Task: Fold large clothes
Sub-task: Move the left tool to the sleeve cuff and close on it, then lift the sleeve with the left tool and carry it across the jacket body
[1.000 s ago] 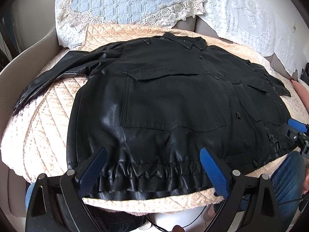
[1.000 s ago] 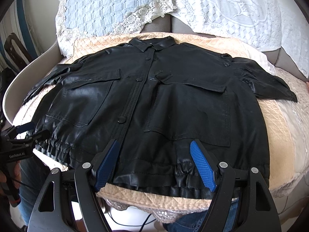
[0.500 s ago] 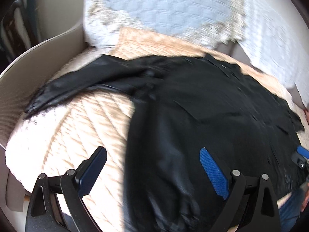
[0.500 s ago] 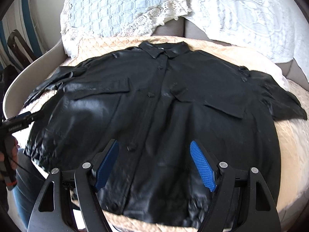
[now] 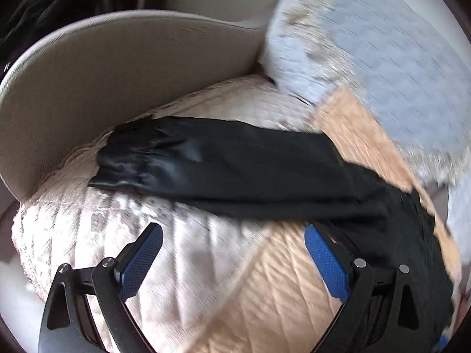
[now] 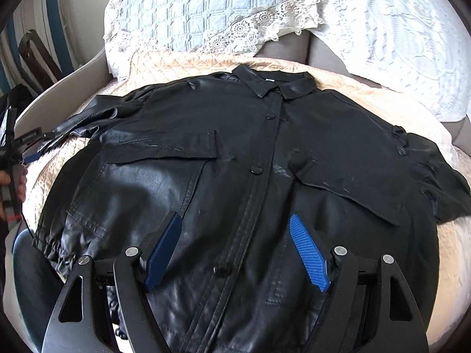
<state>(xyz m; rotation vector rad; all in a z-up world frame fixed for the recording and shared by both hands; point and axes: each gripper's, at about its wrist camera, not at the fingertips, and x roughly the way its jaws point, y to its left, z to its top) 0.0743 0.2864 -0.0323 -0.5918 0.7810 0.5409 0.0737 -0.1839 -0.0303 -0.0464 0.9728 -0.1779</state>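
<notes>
A black leather-look jacket [image 6: 235,176] lies face up and buttoned on a quilted peach cover [image 6: 182,61]. Its collar points away from me. My right gripper [image 6: 235,250] is open and empty, low over the jacket's lower front by the button placket. In the left wrist view the jacket's left sleeve [image 5: 223,164] stretches out across the cover, its gathered cuff [image 5: 126,161] near the sofa arm. My left gripper [image 5: 232,259] is open and empty, just short of the sleeve. The left gripper also shows in the right wrist view [image 6: 26,147] at the far left edge.
A curved beige sofa arm [image 5: 117,67] rises behind the cuff. A pale blue quilted cushion with lace trim [image 6: 206,8] and a white lace cover [image 6: 397,29] lie behind the jacket. My jeans-clad leg [image 6: 32,279] is at the lower left.
My left gripper has swung left from the jacket's hem to the outstretched left sleeve. My right gripper has moved forward from the hem over the jacket's lower front. Both stay open.
</notes>
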